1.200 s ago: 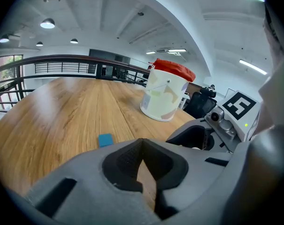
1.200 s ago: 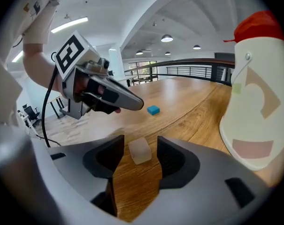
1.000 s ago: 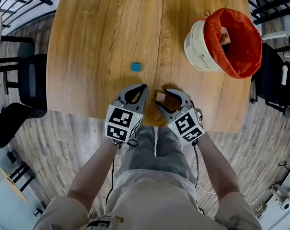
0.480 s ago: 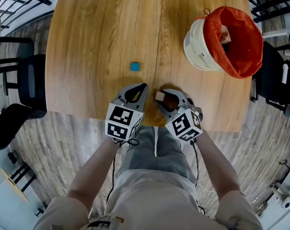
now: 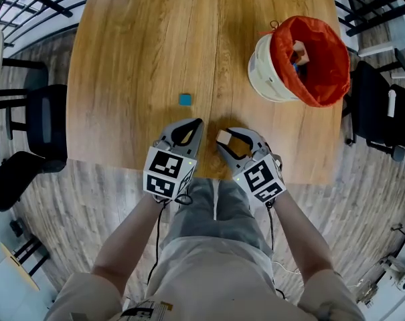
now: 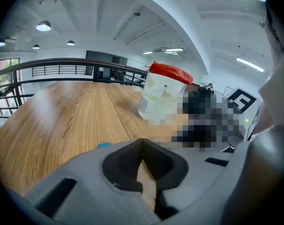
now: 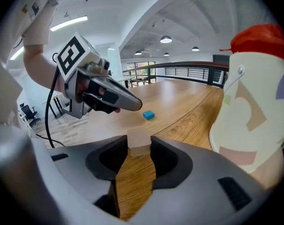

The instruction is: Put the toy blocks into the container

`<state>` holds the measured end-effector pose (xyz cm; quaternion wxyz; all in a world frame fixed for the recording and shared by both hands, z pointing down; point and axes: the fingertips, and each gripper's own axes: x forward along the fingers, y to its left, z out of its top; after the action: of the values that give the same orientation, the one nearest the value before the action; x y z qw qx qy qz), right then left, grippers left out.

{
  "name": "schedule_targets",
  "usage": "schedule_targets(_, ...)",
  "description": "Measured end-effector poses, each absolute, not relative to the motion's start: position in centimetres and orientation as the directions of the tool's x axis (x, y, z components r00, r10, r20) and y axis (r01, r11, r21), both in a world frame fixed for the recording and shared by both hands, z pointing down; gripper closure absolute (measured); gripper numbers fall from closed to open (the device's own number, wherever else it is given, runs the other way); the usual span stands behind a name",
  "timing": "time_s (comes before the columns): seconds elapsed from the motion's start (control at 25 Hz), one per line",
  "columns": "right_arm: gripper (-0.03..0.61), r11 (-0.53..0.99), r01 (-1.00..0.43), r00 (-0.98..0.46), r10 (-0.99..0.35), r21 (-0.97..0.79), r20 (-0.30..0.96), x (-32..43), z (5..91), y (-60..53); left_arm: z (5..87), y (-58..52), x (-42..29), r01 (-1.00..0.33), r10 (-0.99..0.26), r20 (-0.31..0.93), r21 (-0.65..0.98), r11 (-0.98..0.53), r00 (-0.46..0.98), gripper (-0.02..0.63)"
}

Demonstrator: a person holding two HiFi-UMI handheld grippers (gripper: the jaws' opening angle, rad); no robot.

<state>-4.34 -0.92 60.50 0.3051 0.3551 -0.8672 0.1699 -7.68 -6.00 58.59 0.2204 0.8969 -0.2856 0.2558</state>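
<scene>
Right gripper (image 7: 139,146) clamps a small tan wooden cube (image 7: 139,142) at its jaw tips, low in the centre of the head view above the near edge of the wooden table (image 5: 142,45).
Its own view gives the grip: both pads press the cube's sides. The left gripper (image 6: 142,142), just left of it, has its jaws closed tip to tip with nothing between them. Only the head view looks down into the white bucket with the red-orange liner (image 5: 272,72) at the upper right of the frame: a pale block (image 5: 300,51) lies inside, with a speck of blue beside it. Both gripper views catch just the bucket's outer wall. A small blue cube (image 5: 185,99) sits alone on the wood, above the left gripper, well apart from the bucket.
</scene>
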Motion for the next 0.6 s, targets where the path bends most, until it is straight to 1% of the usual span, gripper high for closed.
schedule_targets(0.32, 0.42, 0.683, -0.73, -0.566, -0.588, -0.02, 0.578, -3.5, 52.5, -0.8, 51.9, -6.2, -5.4, -0.59, -0.422, 0.51, 0.223, -0.776, 0.749, 0.601)
schedule_targets(0.6, 0.42, 0.635, -0.773, -0.545, -0.677, 0.017, 0.495, -1.6, 45.5, -1.0, 45.8, -6.6, -3.1, -0.552, -0.432, 0.433, 0.201, -0.809, 0.791, 0.601)
